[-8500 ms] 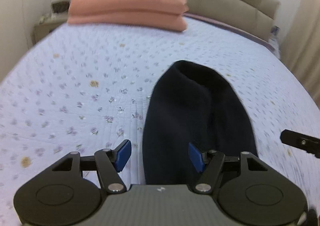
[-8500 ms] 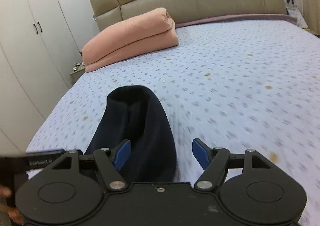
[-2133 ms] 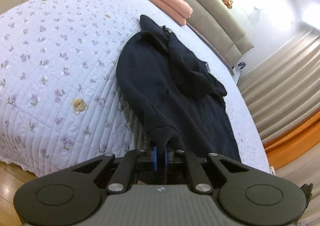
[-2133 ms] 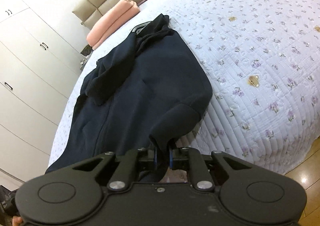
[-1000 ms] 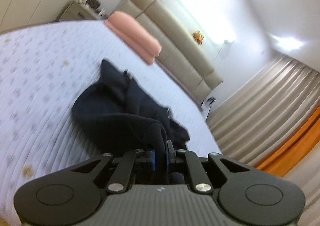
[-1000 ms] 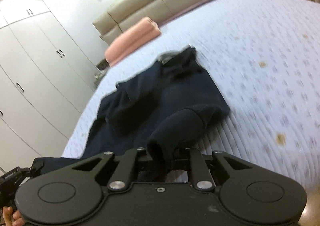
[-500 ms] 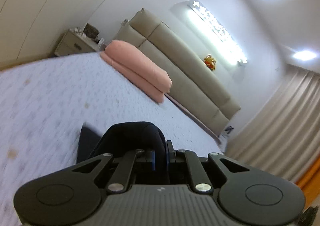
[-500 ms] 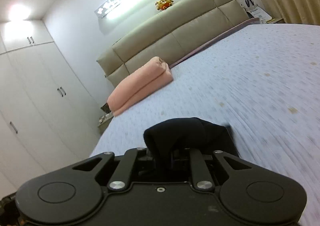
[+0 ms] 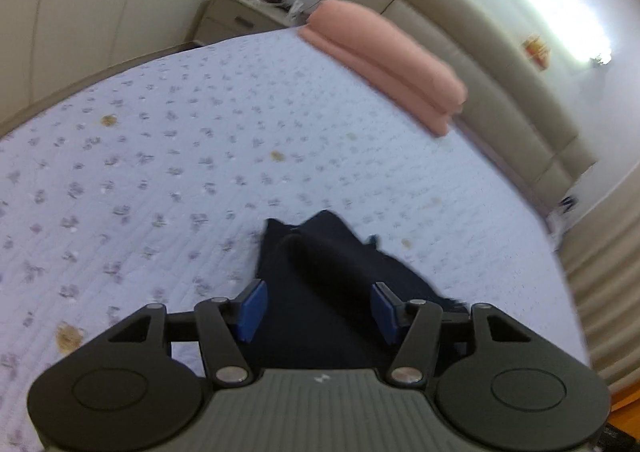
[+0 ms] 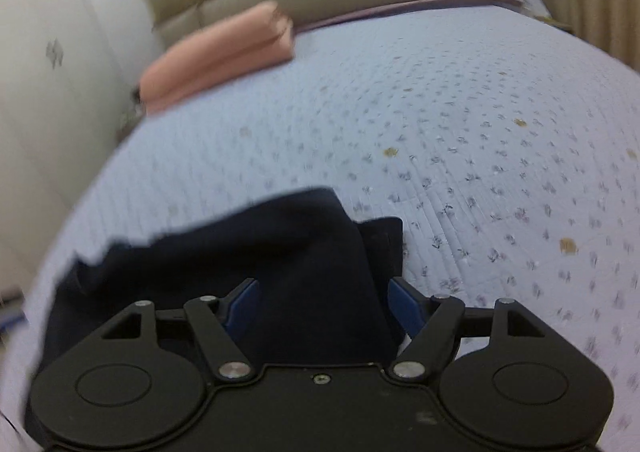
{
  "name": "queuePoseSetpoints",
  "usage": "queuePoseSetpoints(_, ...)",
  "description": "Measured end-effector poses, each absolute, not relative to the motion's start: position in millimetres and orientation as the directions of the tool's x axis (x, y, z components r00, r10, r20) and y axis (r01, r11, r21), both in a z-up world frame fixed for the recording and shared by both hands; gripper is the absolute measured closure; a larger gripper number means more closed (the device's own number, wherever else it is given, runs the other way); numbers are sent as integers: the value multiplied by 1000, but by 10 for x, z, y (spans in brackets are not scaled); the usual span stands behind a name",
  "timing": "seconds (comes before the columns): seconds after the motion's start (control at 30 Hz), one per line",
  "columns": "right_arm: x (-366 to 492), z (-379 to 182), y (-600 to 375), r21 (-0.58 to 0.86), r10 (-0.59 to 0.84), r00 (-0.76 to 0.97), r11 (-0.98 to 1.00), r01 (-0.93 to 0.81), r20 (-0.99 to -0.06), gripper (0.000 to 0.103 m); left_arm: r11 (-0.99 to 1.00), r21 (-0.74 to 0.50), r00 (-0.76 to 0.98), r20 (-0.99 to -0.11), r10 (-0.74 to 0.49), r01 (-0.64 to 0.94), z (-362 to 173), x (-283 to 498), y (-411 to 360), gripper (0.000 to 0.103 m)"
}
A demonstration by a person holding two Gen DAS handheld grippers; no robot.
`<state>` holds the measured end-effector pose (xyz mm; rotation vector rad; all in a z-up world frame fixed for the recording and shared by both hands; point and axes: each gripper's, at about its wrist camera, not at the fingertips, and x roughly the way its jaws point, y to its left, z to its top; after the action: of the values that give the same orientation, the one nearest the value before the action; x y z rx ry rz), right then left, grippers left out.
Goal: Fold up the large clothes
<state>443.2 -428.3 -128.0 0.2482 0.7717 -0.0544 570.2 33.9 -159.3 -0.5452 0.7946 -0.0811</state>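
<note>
Fingers [image 9: 251, 310] of the left gripper [image 9: 318, 310] and of the right gripper [image 10: 322, 306] are spread wide, gripping nothing. Between both pairs lies the dark garment [image 10: 280, 264] (bunched, edges blurred) on the bed [image 9: 160, 155], with a pink blanket [image 9: 384, 55] by the headboard [image 9: 472, 51].

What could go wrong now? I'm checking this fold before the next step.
Both tools, left and right, are open, so the dark garment lies loose on the bed. Its far edge looks uneven and bunched, so the fold may set crooked. The open fingers straddle the fabric and could snag it when pulled back.
</note>
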Motion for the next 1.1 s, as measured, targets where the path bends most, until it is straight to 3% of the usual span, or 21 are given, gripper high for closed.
queuePoseSetpoints(0.13,4834,-1231,-4268,136,44,736,989,65,-676,16,911,-393,678,-705,-208,-129,-1602,5901,223,44)
queuePoseSetpoints(0.37,5874,-1680,-4465,283,194,593,957,59,-782,16,955,-283,639,-752,-162,-91,-1797,6227,-75,44)
queuePoseSetpoints(0.4,5917,-1750,-4449,305,220,564,950,60,-796,27,958,-272,639,-753,-155,-87,-1821,6267,-95,44)
queuePoseSetpoints(0.43,5924,-1774,-4416,318,239,568,947,43,-787,64,959,-270,641,-751,-157,-82,-1844,6299,-103,45)
queuePoseSetpoints(0.47,5888,-1732,-4346,287,224,587,958,14,-778,86,958,-273,641,-751,-159,-83,-1869,6343,-112,45)
queuePoseSetpoints(0.5,5820,-1660,-4279,249,201,611,968,-6,-766,91,956,-279,640,-751,-161,-88,-1894,6383,-113,45)
queuePoseSetpoints(0.67,5367,-1136,-4339,119,-28,784,984,130,-620,94,959,-268,657,-740,-144,-92,-1939,6554,-153,46)
queuePoseSetpoints(0.8,5608,-1528,-4580,51,-161,698,961,273,-698,99,973,-202,642,-763,-82,-116,-2063,6743,-225,46)
queuePoseSetpoints(0.9,5844,-2028,-4695,35,-153,546,947,319,-823,99,968,-211,644,-761,-75,-137,-2201,6789,-233,44)
queuePoseSetpoints(1.0,5688,-1844,-4661,54,-172,598,938,341,-783,95,976,-182,665,-744,-58,-119,-2126,6740,-240,48)
queuePoseSetpoints(1.1,5435,-1379,-4342,-11,-205,695,962,273,-689,83,989,-129,690,-723,-40,-78,-1966,6644,-275,54)
